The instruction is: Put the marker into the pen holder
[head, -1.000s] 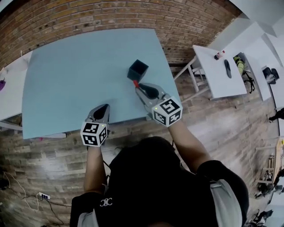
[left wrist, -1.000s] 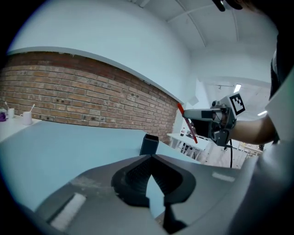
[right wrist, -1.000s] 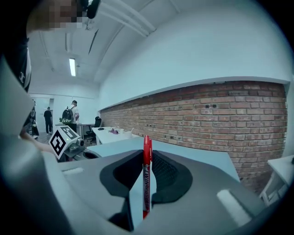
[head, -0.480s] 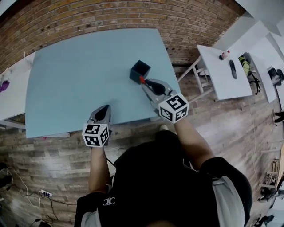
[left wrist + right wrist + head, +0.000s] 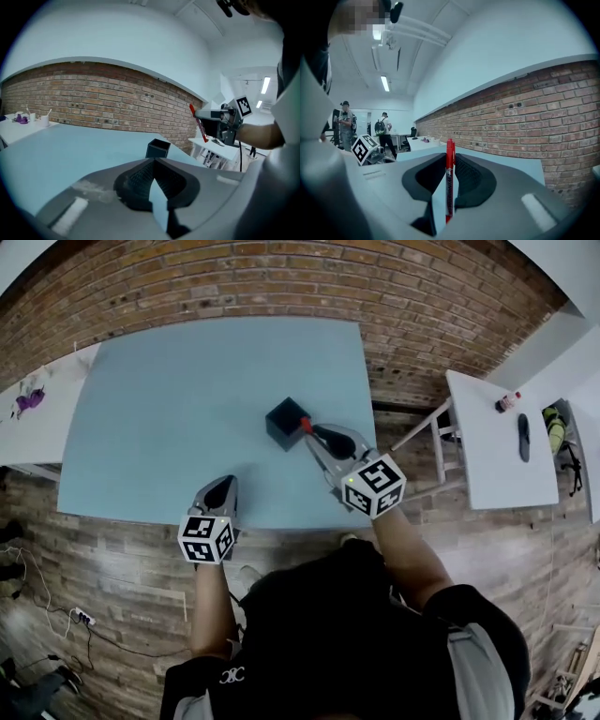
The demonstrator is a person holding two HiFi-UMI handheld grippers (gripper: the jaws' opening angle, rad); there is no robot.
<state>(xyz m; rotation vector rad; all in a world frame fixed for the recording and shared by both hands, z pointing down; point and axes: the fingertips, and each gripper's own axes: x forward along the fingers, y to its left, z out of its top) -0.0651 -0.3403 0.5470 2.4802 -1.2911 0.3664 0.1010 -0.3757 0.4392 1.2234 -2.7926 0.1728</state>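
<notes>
Two grippers are working at the blue counter [image 5: 169, 390]. At the left, I am holding my left gripper [image 5: 223, 487] over the counter's near edge, with its fingers [image 5: 136, 180] clenched together on nothing. Toward the middle, the dark pen holder [image 5: 284, 418] is standing upright on the counter. Just right of it, my right gripper [image 5: 309, 435] is hovering, and its fingers [image 5: 471, 180] are grasping the red marker [image 5: 449, 168]. The marker is standing nearly upright, raised above the holder, beside its right corner.
</notes>
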